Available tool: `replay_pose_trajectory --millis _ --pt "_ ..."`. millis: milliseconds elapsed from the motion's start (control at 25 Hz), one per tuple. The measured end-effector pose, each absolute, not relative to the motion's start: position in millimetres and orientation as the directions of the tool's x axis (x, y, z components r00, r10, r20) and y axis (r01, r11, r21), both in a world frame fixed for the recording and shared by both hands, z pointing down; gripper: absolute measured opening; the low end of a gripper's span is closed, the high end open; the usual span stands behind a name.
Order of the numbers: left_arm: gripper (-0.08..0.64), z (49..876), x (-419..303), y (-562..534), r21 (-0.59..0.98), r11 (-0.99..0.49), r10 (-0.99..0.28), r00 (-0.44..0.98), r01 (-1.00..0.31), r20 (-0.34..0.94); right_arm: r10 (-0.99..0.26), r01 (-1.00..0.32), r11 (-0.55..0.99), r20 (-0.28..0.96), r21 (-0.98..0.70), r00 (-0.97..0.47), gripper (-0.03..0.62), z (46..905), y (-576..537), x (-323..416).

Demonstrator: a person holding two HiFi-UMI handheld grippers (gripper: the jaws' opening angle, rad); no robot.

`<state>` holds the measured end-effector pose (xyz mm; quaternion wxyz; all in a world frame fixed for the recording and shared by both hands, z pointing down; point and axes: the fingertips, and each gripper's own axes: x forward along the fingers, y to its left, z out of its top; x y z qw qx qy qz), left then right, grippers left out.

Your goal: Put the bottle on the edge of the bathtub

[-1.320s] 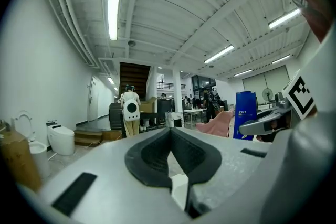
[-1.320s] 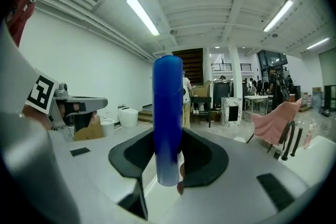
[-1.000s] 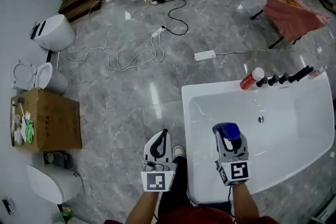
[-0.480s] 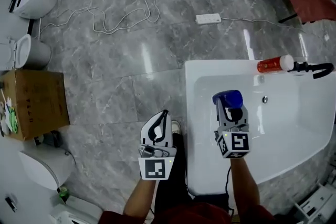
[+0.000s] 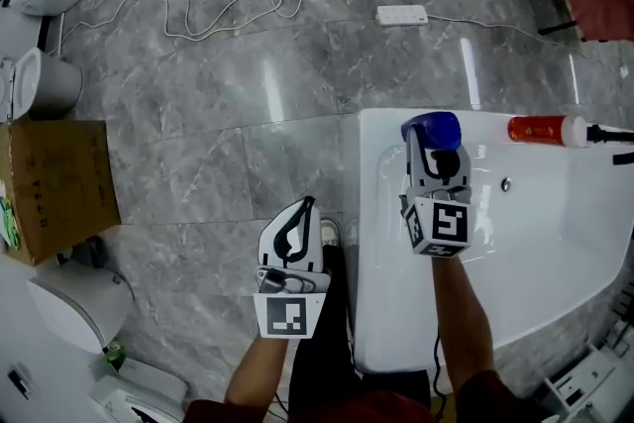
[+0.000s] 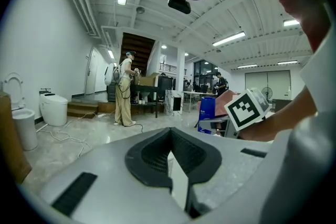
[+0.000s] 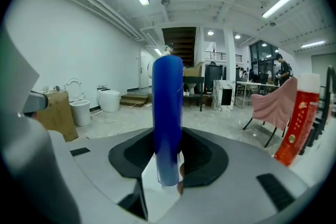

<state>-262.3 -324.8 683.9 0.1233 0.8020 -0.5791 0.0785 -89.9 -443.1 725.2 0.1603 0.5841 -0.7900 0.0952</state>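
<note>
Looking down in the head view, the right gripper [image 5: 434,152] is closed on the blue bottle [image 5: 432,128], which stands upright with its long axis crossing the jaws. It is held at the far end of the white bathtub [image 5: 374,243], right at the far rim and toward its left corner. Whether the base touches that rim cannot be told from above. A red bottle [image 5: 535,129] stands on the same far rim, well to the right. The left gripper [image 5: 300,218] hangs over the grey floor just left of the tub, nearer the person, with its jaws together and nothing in them. The right hand is plainly the nearer of the 2 and the only one that matters here.

In the left gripper view, the 2 jaws meet with only a thin slit between them. The blue bottle shows off to the right, held beside the right gripper's marker cube.

In the right gripper view, the bottle fills the middle, vertical, with the jaws pressing on its lower part from both sides and its bottom end just below them. The red bottle stands to the right, apart from it.

The move to come probably turns on keeping the bottle upright while lowering its base squarely onto the narrow rim, clear of the red one, before the jaws let go.
</note>
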Motion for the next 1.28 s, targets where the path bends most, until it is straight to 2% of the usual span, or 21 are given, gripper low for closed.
replay_pose_trajectory --millis 440,560,920,1280 --pt "0.006 697 -263 -326 0.131 -0.302 -0.903 0.327 -0.944 0.278 -0.919 -0.963 0.267 0.310 0.038 -0.243 0.152 743 -451 -92" --pt "0.006 696 -259 -325 0.113 -0.321 -0.897 0.340 -0.940 0.281 -0.910 -0.964 0.265 0.335 0.020 -0.244 0.156 748 -452 -89" --pt "0.006 669 -254 -320 0.105 -0.307 -0.910 0.324 -0.946 0.258 -0.863 -0.954 0.301 0.422 -0.012 -0.277 0.232 758 -421 -87" --pt "0.006 597 -229 -281 0.072 -0.266 -0.944 0.275 -0.961 0.183 -0.806 -0.932 0.361 0.490 -0.037 -0.332 0.235 723 -302 -57"
